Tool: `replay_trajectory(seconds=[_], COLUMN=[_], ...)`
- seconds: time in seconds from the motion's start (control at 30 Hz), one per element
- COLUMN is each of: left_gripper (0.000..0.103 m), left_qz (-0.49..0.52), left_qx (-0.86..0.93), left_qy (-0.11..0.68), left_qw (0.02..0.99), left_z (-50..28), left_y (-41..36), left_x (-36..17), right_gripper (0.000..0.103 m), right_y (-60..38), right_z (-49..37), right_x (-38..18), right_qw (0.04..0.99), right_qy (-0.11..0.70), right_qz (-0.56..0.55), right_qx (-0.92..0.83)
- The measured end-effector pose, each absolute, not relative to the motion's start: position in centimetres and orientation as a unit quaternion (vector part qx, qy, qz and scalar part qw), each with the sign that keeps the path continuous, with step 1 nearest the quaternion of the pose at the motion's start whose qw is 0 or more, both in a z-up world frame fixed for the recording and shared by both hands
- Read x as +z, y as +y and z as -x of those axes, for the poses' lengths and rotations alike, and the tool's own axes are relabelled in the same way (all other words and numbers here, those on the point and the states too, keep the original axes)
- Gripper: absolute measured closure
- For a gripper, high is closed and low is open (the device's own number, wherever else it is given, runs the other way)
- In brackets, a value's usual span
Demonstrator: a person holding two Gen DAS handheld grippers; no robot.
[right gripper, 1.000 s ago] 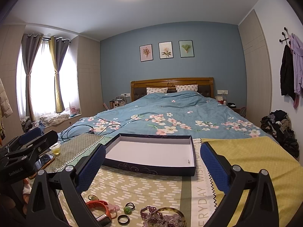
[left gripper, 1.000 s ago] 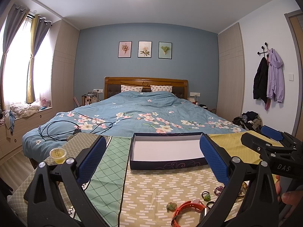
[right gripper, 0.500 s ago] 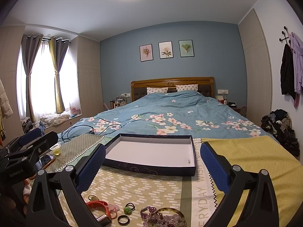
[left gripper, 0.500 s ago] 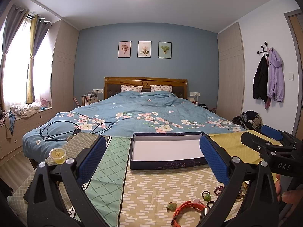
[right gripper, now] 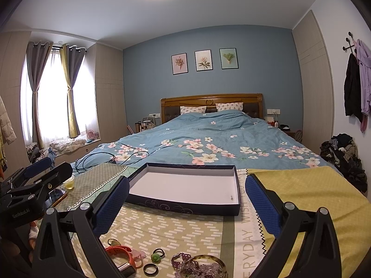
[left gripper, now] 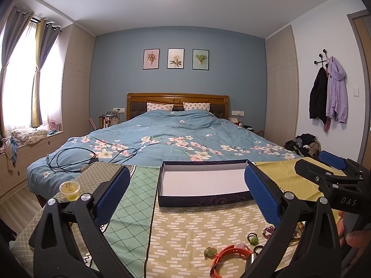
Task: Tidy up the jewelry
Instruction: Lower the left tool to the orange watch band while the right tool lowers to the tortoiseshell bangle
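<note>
My left claw (left gripper: 186,194) hangs wide open with nothing between its blue pads, and my right claw (right gripper: 185,202) is spread just as wide and just as empty. Past both of them sits the dark shallow box (left gripper: 204,199), white inside, on the patterned cloth covering the table (left gripper: 185,236). The jewelry lies at my near edge, short of the box: an orange watch (left gripper: 228,253) whose strap runs behind my left claw's right finger, a green-stone ring (right gripper: 156,256), a plain dark ring (right gripper: 150,269), a string of purple beads (right gripper: 179,260) and a gold bangle (right gripper: 204,265) cut off by the bottom of the frame. In the right view a small speck (right gripper: 232,198) sits in the box's near right corner; I cannot make out what it is. A small lidded cup (left gripper: 69,191) stands at the table's left.
</note>
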State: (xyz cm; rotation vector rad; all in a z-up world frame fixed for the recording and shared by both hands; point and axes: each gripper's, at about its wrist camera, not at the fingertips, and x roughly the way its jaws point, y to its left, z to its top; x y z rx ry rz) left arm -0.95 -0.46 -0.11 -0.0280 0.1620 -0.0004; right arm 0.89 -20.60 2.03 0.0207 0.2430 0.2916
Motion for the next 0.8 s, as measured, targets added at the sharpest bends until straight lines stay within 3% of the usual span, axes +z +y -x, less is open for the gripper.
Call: replay_trajectory(seconds=[0.33, 0.57, 0.8], left_gripper=[0.006, 0.007, 0.020], left_qz=[-0.004, -0.037, -0.038], left_qx=[-0.020, -0.083, -0.132], left_qy=[0.107, 0.199, 0.268], left_qw=[0.994, 0.976, 0.954], left_z=[0.1, -1.8, -2.6], left_y=[-0.5, -0.8, -1.0], left_x=[-0.9, -4.3, -7.4], right_gripper=[0.006, 0.006, 0.025], right_y=[-21.1, -23.1, -24.0], right_z=[-1.4, -3.4, -3.7], right_x=[1.5, -1.5, -4.8], right_qw=[0.978, 0.951, 0.923], right_qy=[0.145, 0.266, 0.346], right_qz=[-0.001, 0.010, 0.016], right_qx=[0.149, 0.158, 0.170])
